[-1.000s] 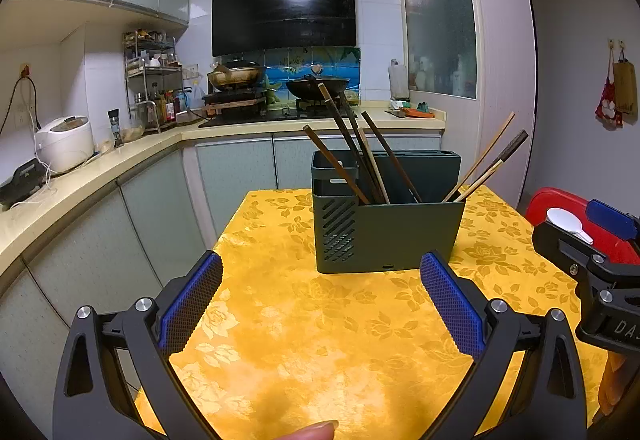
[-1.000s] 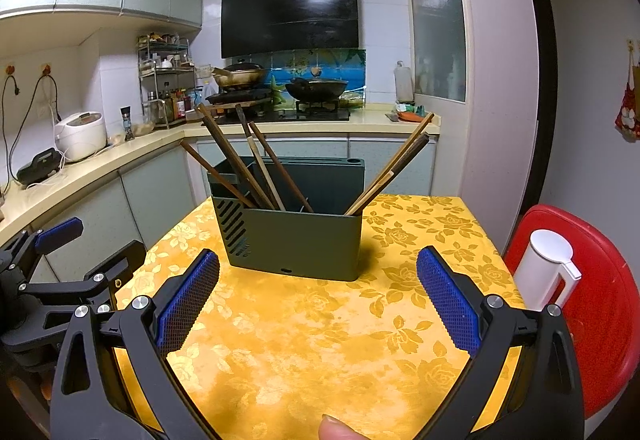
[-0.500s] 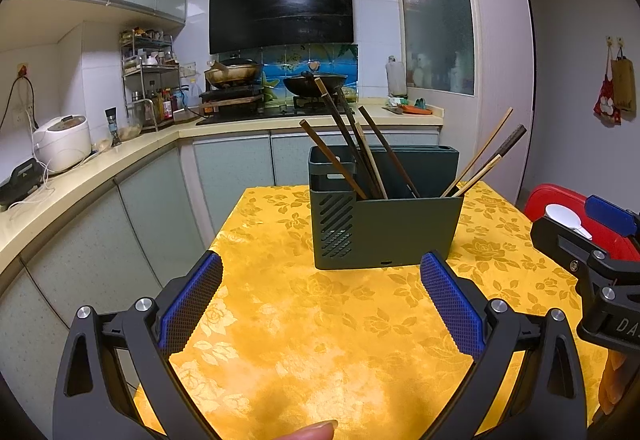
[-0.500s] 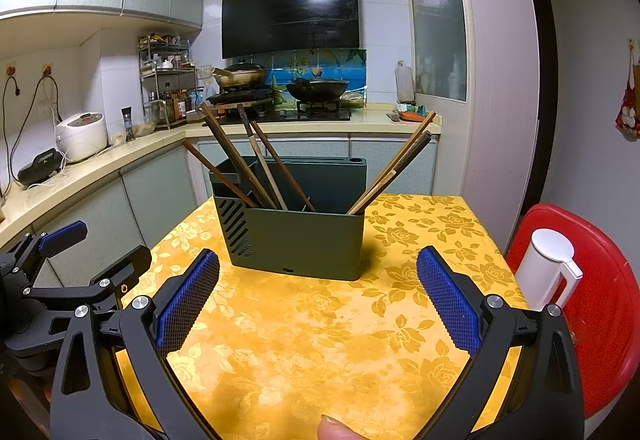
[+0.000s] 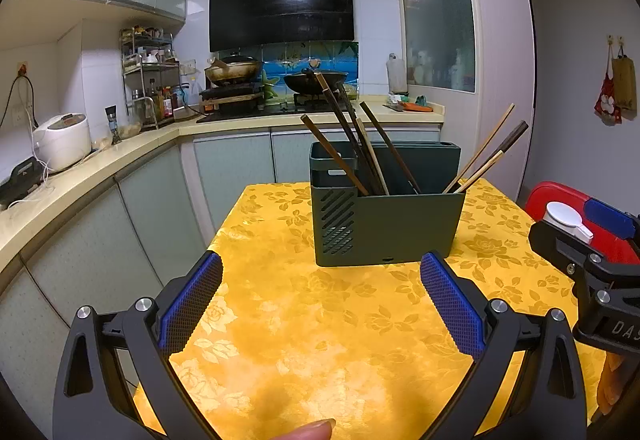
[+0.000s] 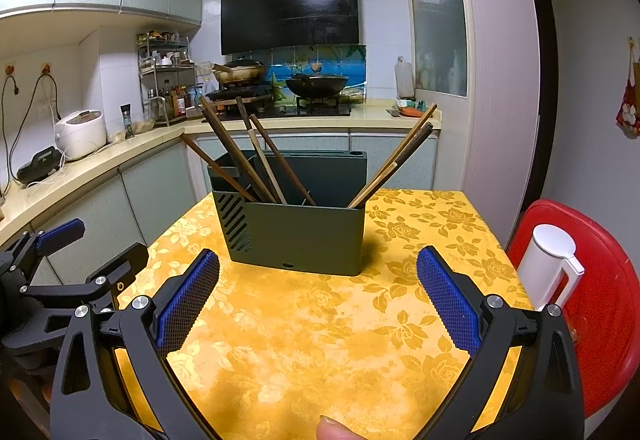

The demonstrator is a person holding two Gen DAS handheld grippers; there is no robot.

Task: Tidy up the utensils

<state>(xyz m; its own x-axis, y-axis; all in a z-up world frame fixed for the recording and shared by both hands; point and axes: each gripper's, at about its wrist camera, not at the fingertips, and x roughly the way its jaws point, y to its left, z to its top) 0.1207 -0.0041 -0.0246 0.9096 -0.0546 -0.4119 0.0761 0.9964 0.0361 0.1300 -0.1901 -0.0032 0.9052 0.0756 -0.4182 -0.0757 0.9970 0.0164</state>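
Left gripper: I see its jaws spread wide, nothing between them; it hangs low over the table
Right gripper: likewise spread and empty; at my 3 o'clock in the left view
Holder: at 12 o'clock on the table, upright
Chopsticks: one bunch leans to 11 o'clock, another to 1 o'clock; all inside the holder
Change: over the last second, barely any; both views drifted slightly, the holder did not move
Meaning: I judge either sorting is done or regrouping awaits
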